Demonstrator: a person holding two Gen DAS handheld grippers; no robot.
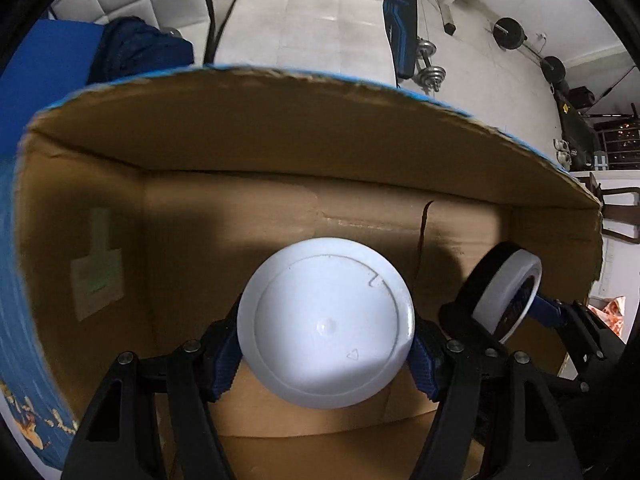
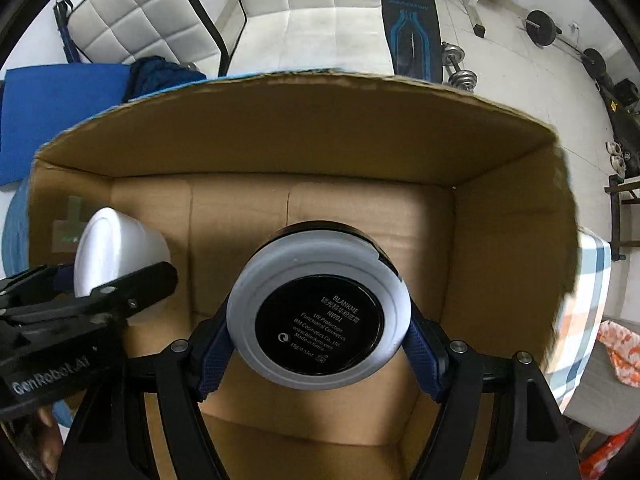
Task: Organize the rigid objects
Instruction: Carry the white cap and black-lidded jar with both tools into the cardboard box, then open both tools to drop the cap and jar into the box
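Fingers first, right up close: the left gripper (image 1: pixel 326 344) pinches a white round container (image 1: pixel 326 330) between its blue pads, base turned to the camera, and the right gripper (image 2: pixel 318 330) is clamped just as firmly on a cosmetics compact (image 2: pixel 319 312), white rim around a black base printed with small text. Both loads hang side by side over the open cardboard box (image 2: pixel 500 264), above the middle of its floor and toward the near wall, neither touching the cardboard as far as can be judged. The visible floor of the box is bare apart from a seam and a crack, so by the look of it nothing has been set down yet; two items are delivered to the mouth of the box, and lowering and releasing them is what remains. The left view catches the compact edge-on near the box's right wall and a pale label on the left wall; the right view alone reads the compact's print and shows the container's flared side. Beyond the far wall sit a white padded sofa (image 2: pixel 312 20) and gym weights (image 1: pixel 430 72).
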